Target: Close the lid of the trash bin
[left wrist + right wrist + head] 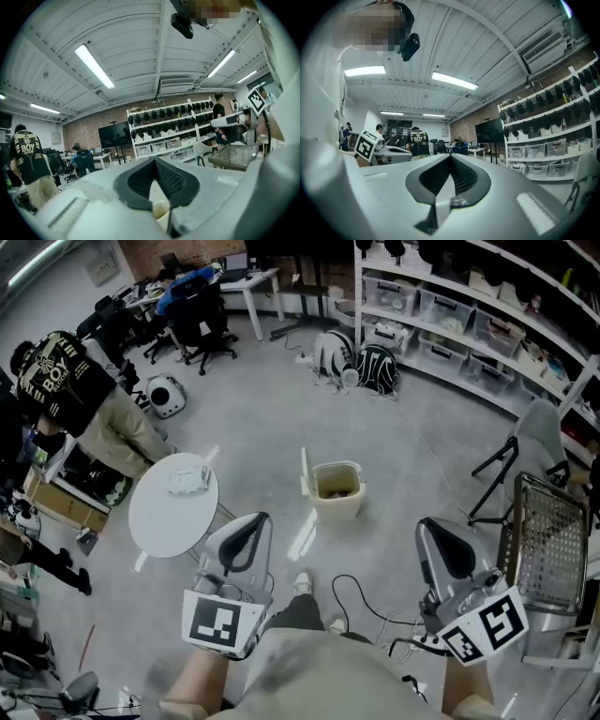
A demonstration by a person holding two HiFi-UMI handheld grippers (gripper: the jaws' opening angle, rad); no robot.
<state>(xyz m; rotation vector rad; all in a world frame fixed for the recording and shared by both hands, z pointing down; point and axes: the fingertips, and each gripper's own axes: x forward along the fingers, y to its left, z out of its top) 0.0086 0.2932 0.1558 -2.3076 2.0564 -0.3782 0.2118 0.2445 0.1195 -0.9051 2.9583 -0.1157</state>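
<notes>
A cream trash bin (pixel 337 491) stands on the grey floor ahead of me, with brownish rubbish inside. Its lid (pixel 305 474) stands upright along the bin's left side, open. My left gripper (pixel 249 524) is held near my body, below and left of the bin, well apart from it. My right gripper (pixel 434 529) hangs below and right of the bin, also apart. Both have their jaws together with nothing between them. In the left gripper view the left gripper (pixel 154 161) points upward and a bit of the bin (pixel 161 210) shows under its jaws. The right gripper (pixel 450 157) faces the ceiling and room.
A round white table (pixel 150 521) carrying a crumpled white thing (pixel 187 481) stands left of the bin. A wire mesh tray (pixel 549 542) and a grey chair (pixel 536 437) are at the right. Cables (pixel 364 601) lie by my foot. A person (pixel 66 385) stands far left.
</notes>
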